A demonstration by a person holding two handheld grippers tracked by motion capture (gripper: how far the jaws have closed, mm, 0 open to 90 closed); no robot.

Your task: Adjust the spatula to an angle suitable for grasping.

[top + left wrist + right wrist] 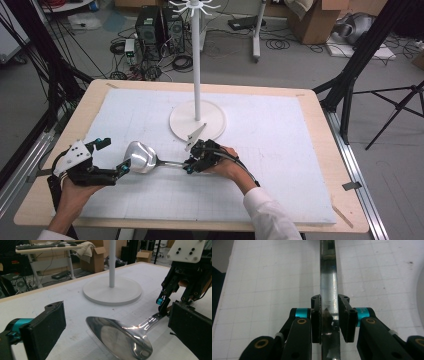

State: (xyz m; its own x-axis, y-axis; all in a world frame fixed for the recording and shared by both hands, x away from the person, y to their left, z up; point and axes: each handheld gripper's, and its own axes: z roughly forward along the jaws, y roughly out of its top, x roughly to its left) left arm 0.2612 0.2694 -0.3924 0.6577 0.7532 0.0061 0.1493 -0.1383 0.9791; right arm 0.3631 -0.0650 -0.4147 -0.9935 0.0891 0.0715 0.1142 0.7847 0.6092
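A shiny steel ladle (140, 156) lies on the white mat with its bowl to the left and its handle running right. My right gripper (190, 167) is shut on the handle (328, 277), one pad pressing on each side of it. In the right gripper view the right gripper (329, 298) looks straight down the handle. My left gripper (124, 166) stands open at the bowl's left edge. In the left gripper view the left gripper (115, 315) has its wide-apart jaws on either side of the ladle's bowl (120, 337), without touching it. The right gripper (162, 307) shows beyond.
A white stand (196, 75) with a round base (212, 122) and hooks at its top rises just behind the ladle. The white mat (280, 150) covers most of the wooden table (320, 115). Tripods, cables and boxes stand on the floor beyond.
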